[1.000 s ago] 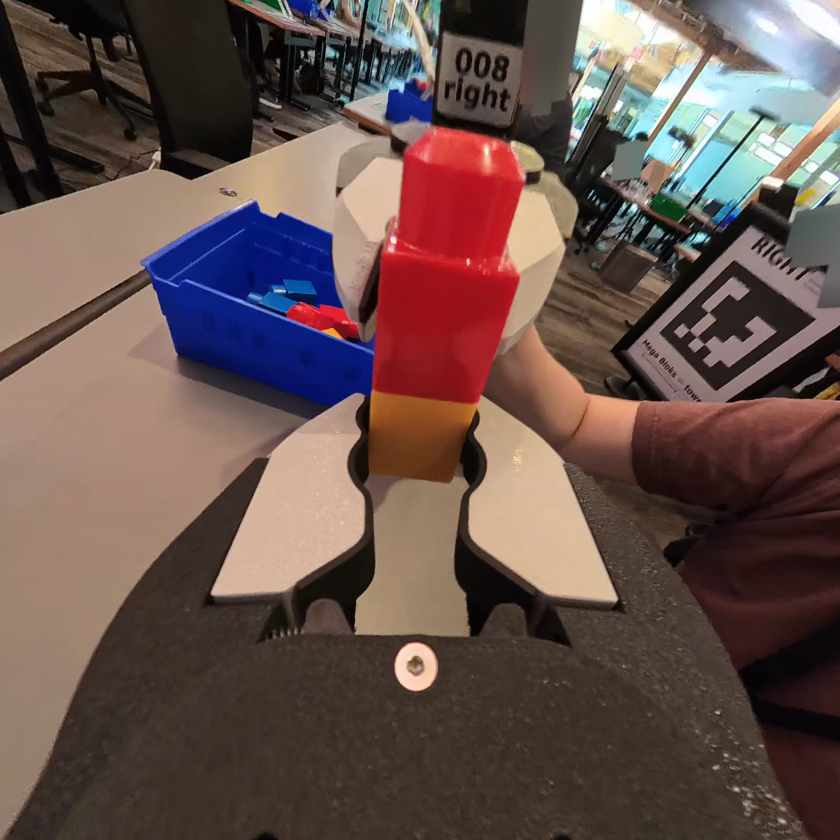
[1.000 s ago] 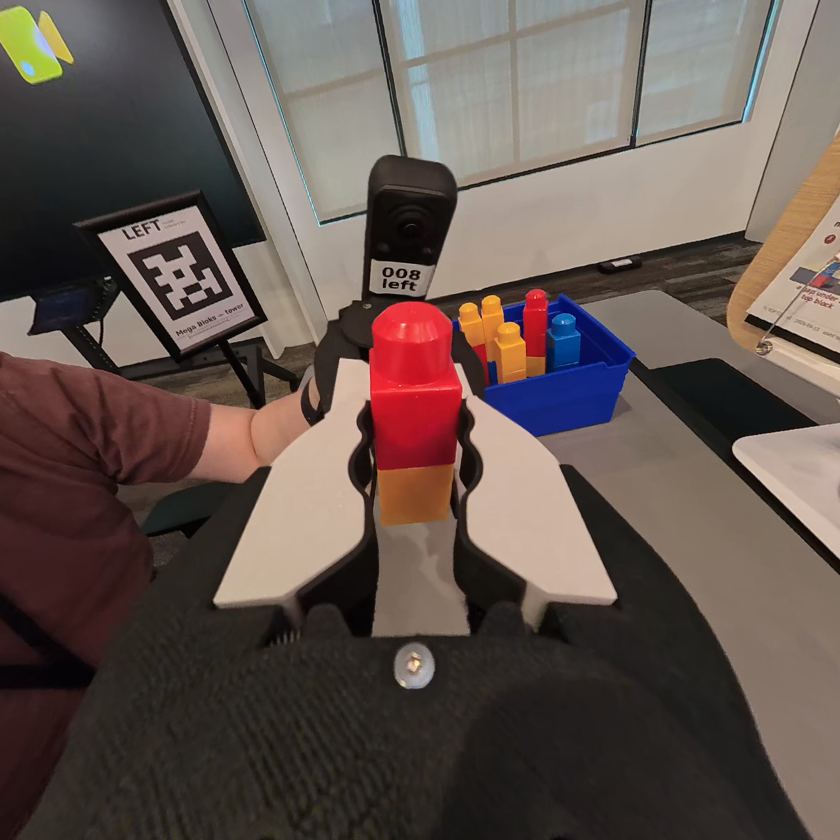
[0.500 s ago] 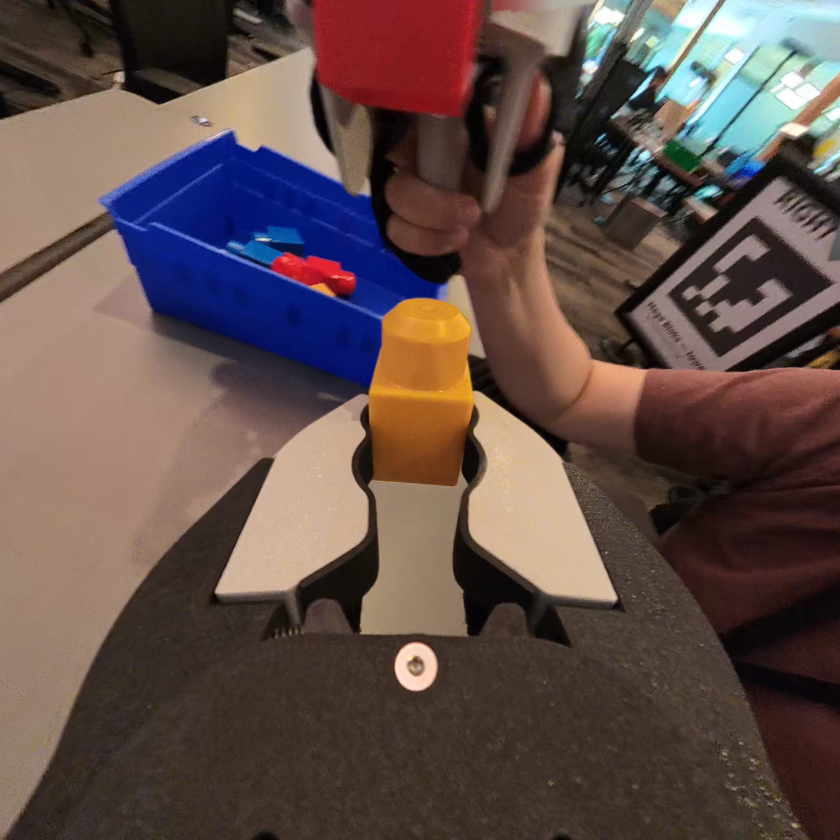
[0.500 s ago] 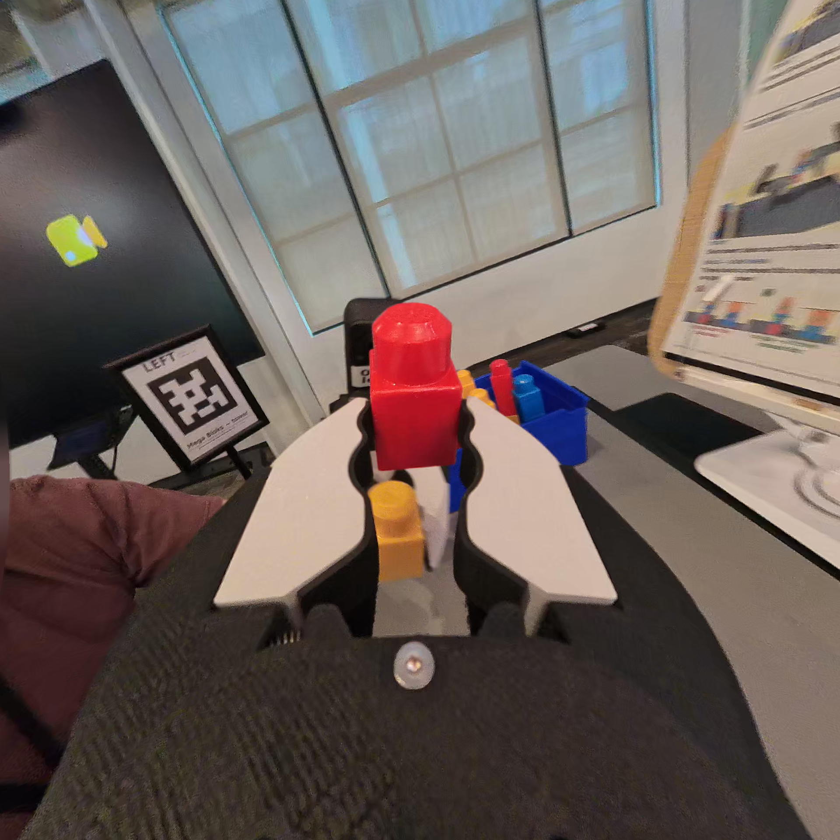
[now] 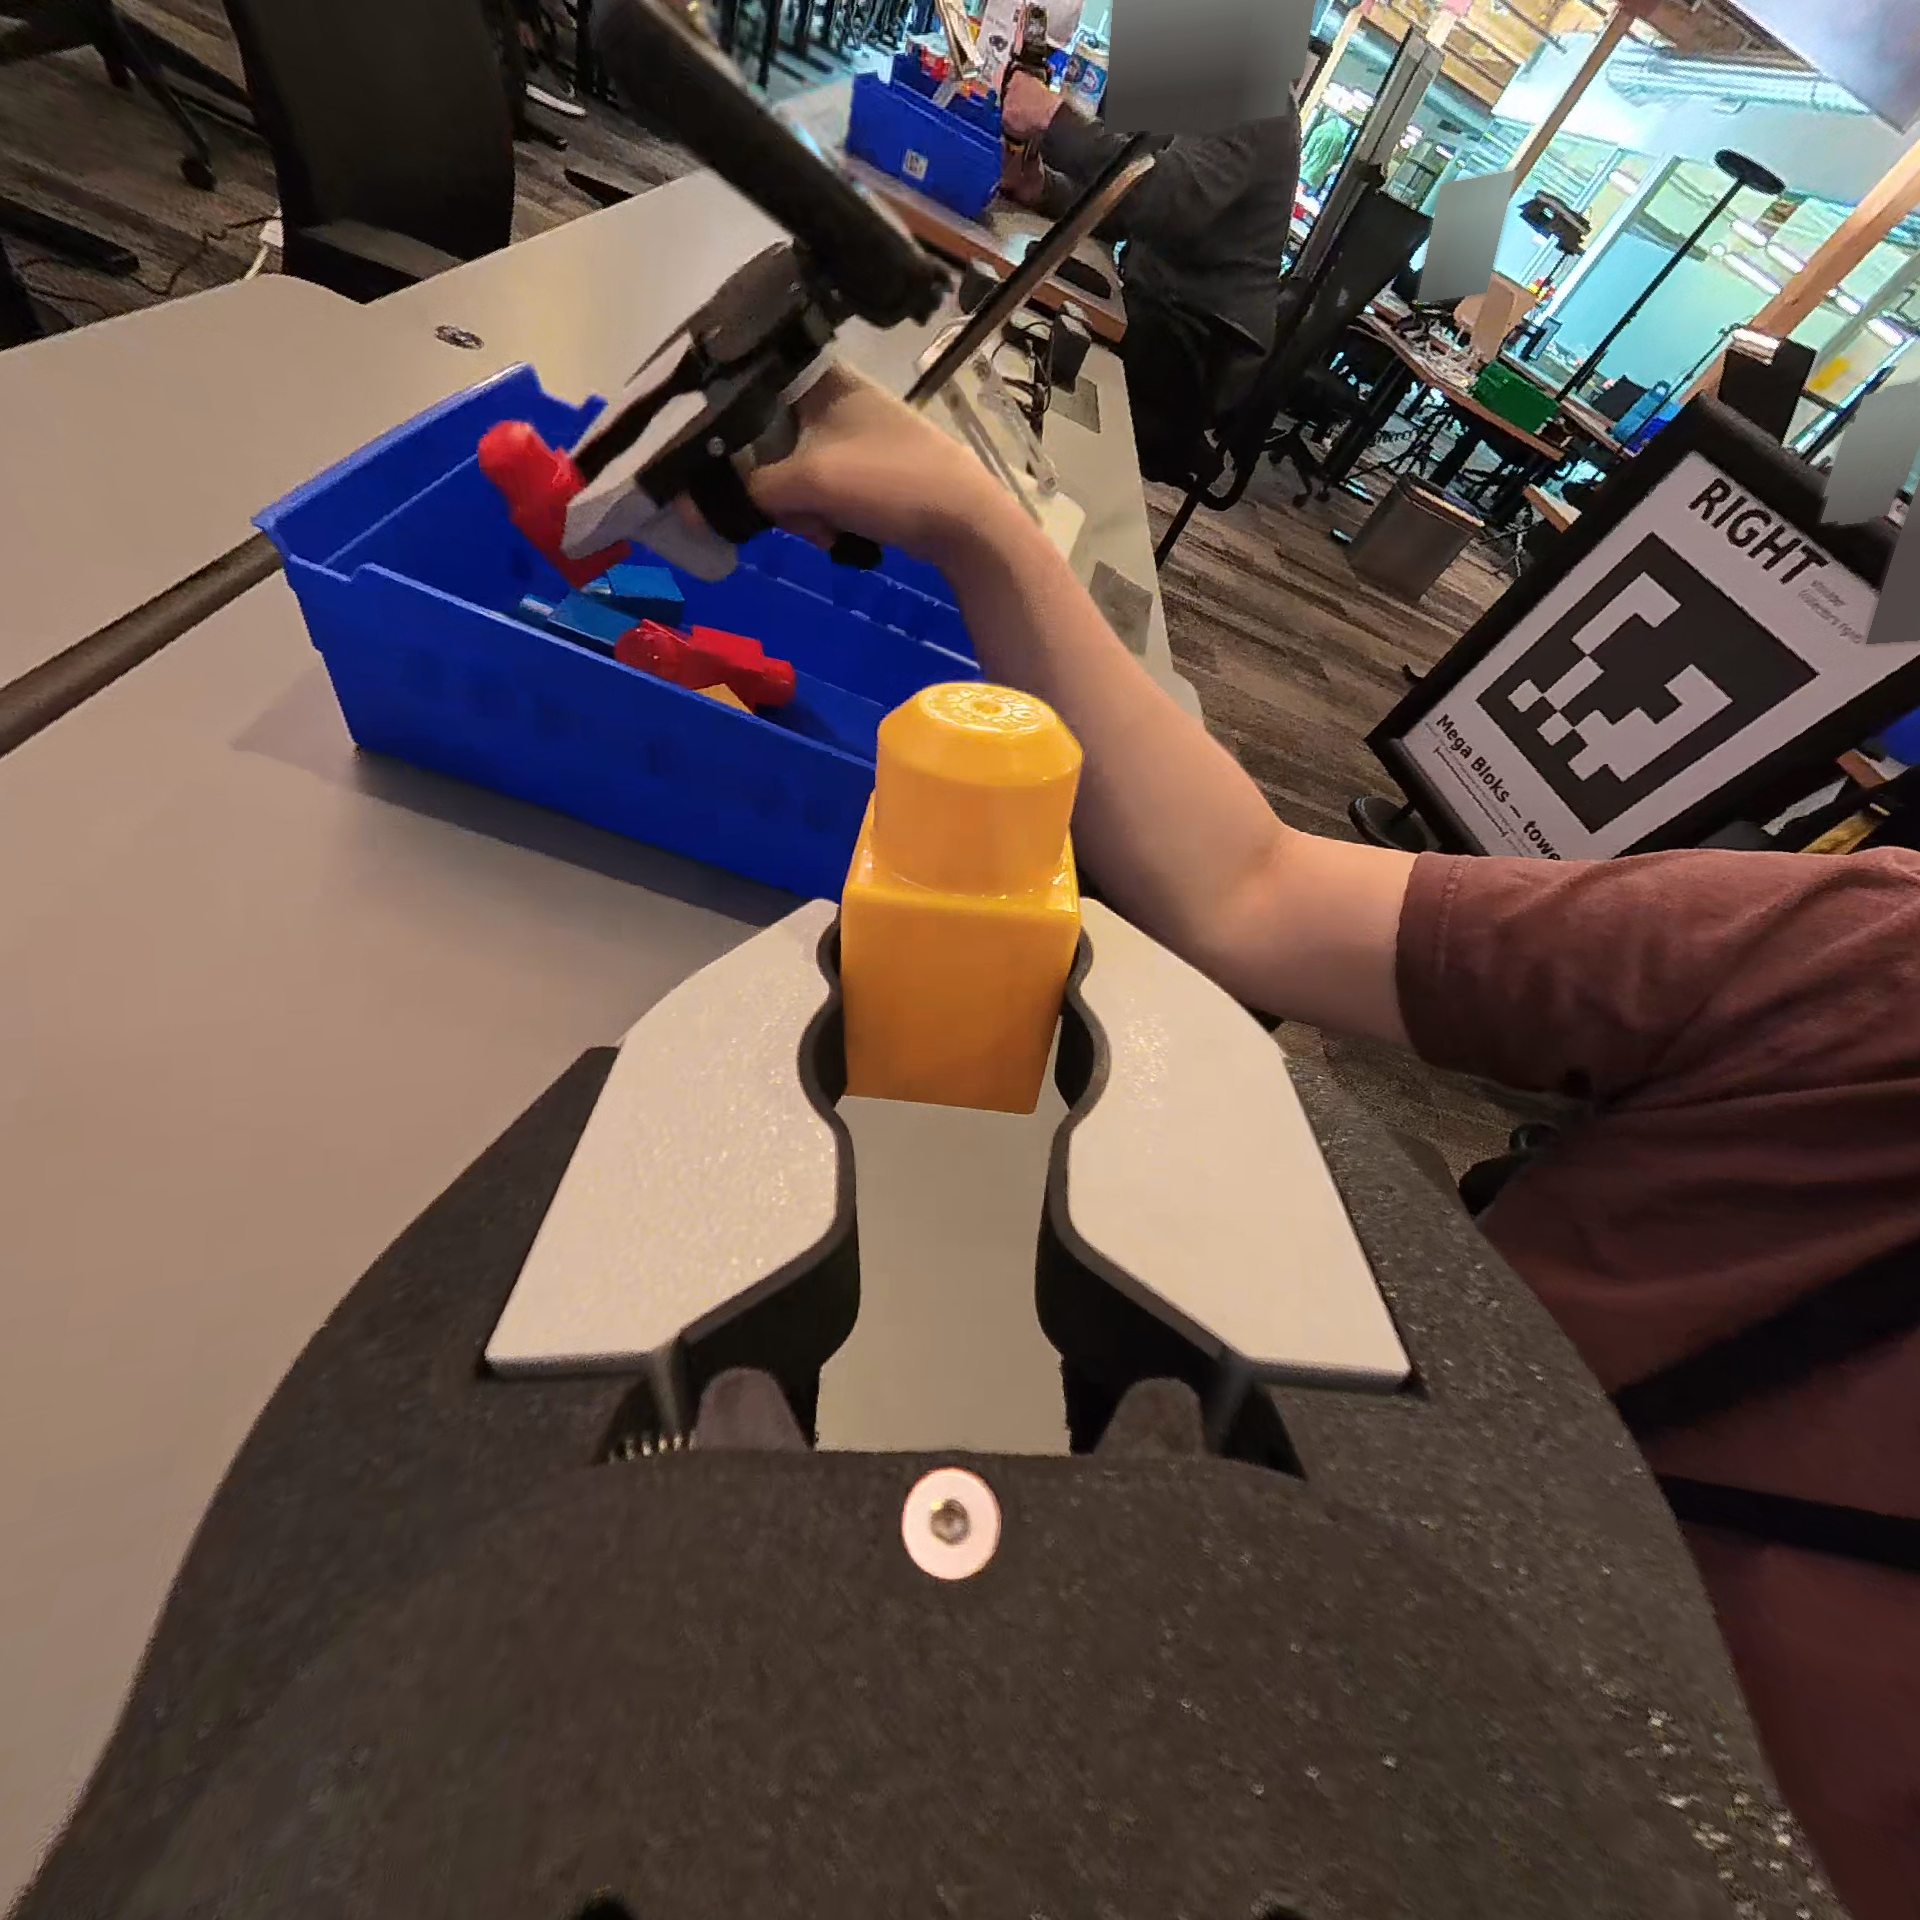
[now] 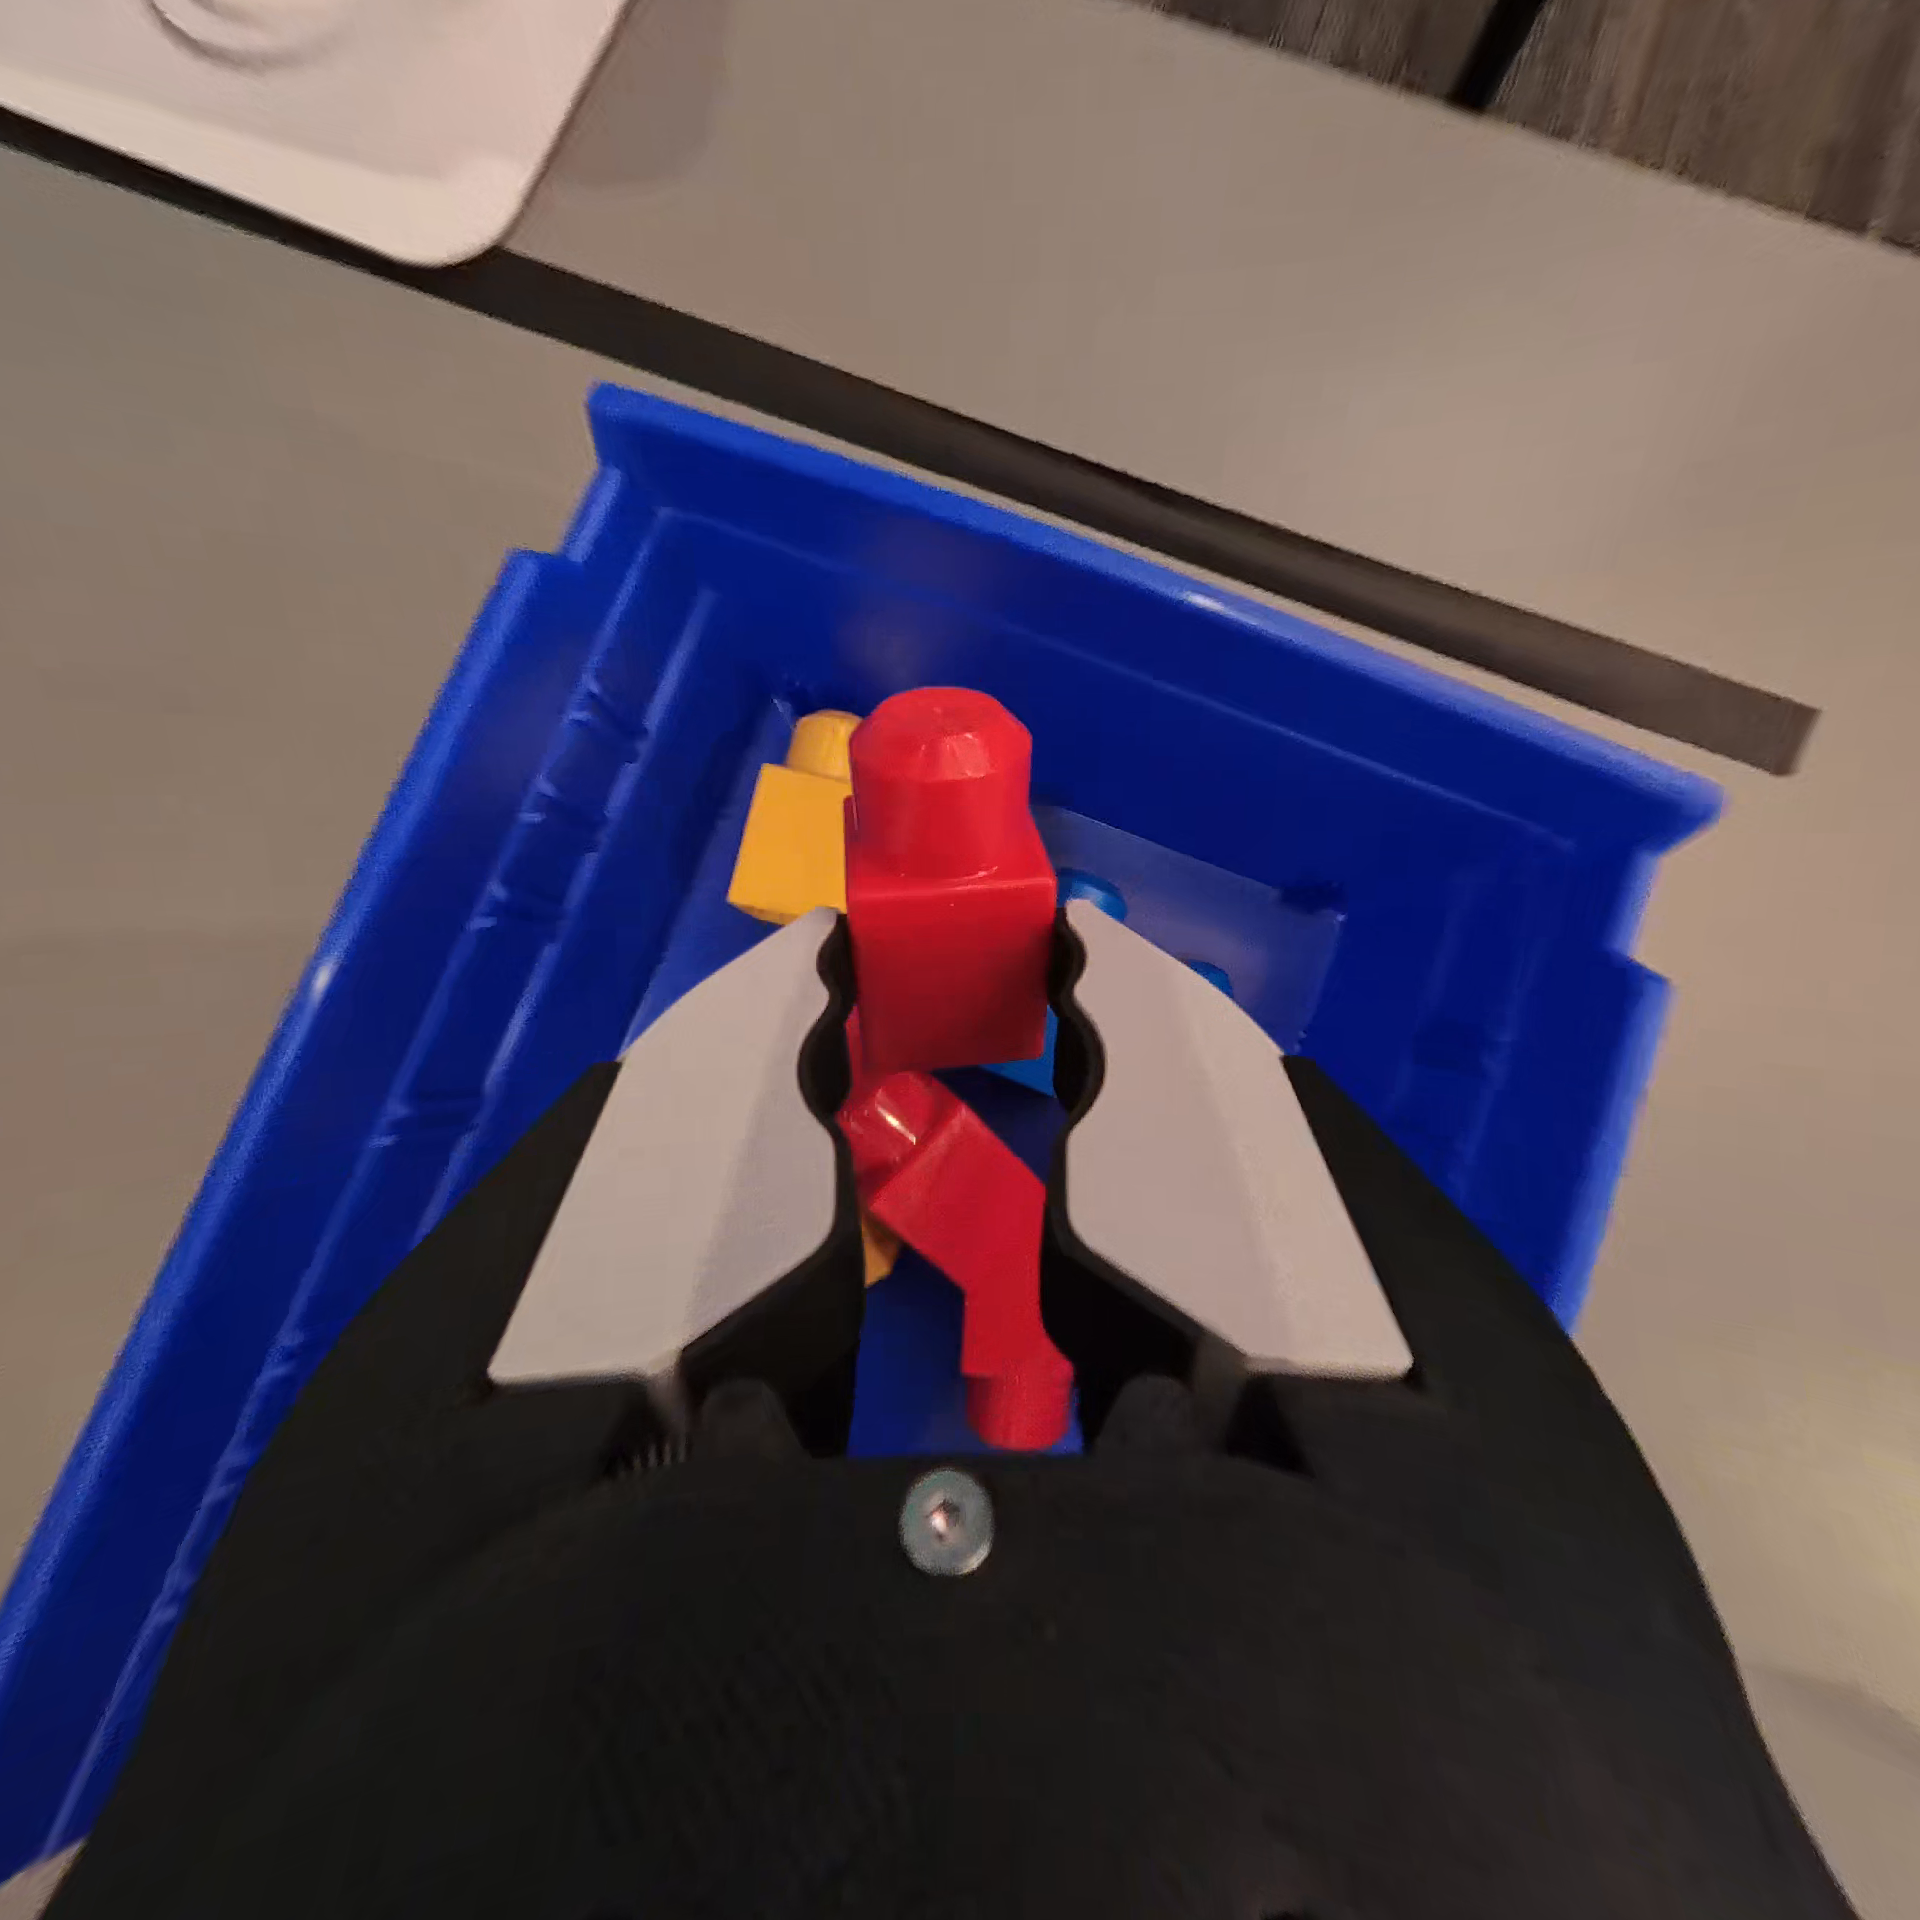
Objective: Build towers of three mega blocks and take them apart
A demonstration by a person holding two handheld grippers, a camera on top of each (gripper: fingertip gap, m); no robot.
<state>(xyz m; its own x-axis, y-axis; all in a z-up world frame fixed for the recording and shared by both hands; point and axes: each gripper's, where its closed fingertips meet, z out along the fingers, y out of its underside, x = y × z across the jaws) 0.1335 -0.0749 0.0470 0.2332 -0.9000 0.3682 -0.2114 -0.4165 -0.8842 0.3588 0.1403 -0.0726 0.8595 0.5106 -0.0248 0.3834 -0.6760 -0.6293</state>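
My left gripper (image 5: 951, 997) is shut on an upright yellow block (image 5: 961, 914) and holds it just above the grey table (image 5: 260, 987). My right gripper (image 6: 948, 966) is shut on a red block (image 6: 945, 904) and holds it, stud forward, over the inside of a blue bin (image 6: 1299, 748). In the left wrist view the right gripper (image 5: 665, 468) tilts down into that bin (image 5: 582, 727) with the red block (image 5: 530, 488) at its tip. Loose red (image 6: 956, 1195), yellow (image 6: 790, 831) and blue blocks lie in the bin.
A person's arm (image 5: 1143, 790) and maroon sleeve (image 5: 1662, 1039) reach across to the bin. A framed marker sign (image 5: 1662, 686) stands at the right. A white tray corner (image 6: 312, 125) and a dark seam (image 6: 1143, 488) lie past the bin.
The red block came off the yellow block. My right gripper carried the red block away and down over the blue bin. My left gripper kept the yellow block in place.
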